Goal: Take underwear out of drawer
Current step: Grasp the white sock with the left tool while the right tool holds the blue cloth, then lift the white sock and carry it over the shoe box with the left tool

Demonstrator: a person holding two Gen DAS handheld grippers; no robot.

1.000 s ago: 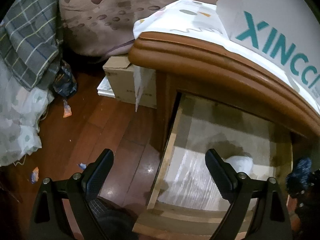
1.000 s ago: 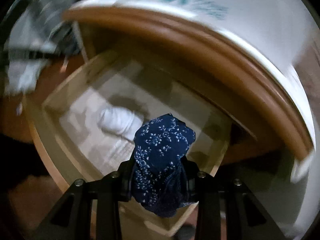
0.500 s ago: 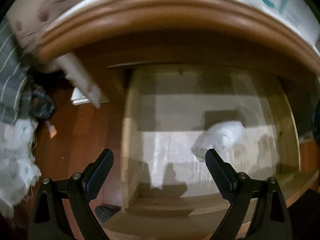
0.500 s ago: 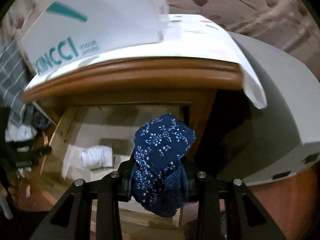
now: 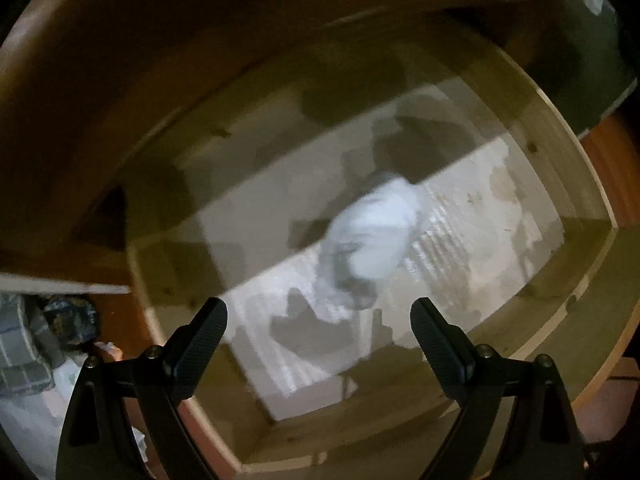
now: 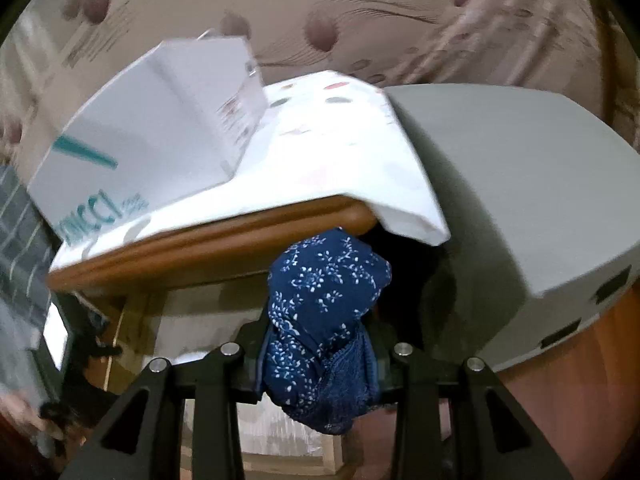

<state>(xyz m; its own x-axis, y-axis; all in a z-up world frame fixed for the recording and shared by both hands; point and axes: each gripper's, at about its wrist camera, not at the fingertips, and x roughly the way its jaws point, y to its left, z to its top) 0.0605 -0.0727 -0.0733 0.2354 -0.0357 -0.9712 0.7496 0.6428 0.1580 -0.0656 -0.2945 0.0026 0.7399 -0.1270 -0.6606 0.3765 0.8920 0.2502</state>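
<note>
Left claw (image 5: pixel 319 322) hanging released over the open drawer (image 5: pixel 560 152), white rolled underwear (image 5: pixel 370 236) lying inside just ahead of it, right claw (image 6: pixel 318 354) grasping blue floral underwear (image 6: pixel 324 320) before the desk (image 6: pixel 208 240).

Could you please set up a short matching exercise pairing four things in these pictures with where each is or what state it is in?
Things:
1. white bundle
2. blue floral underwear
3. left gripper
4. white box

Places or states:
A. on top of the wooden cabinet
B. lying on the drawer floor
C. open, holding nothing, above the drawer
D. clamped in the right gripper

Pairs: 1-B, 2-D, 3-C, 4-A
</note>
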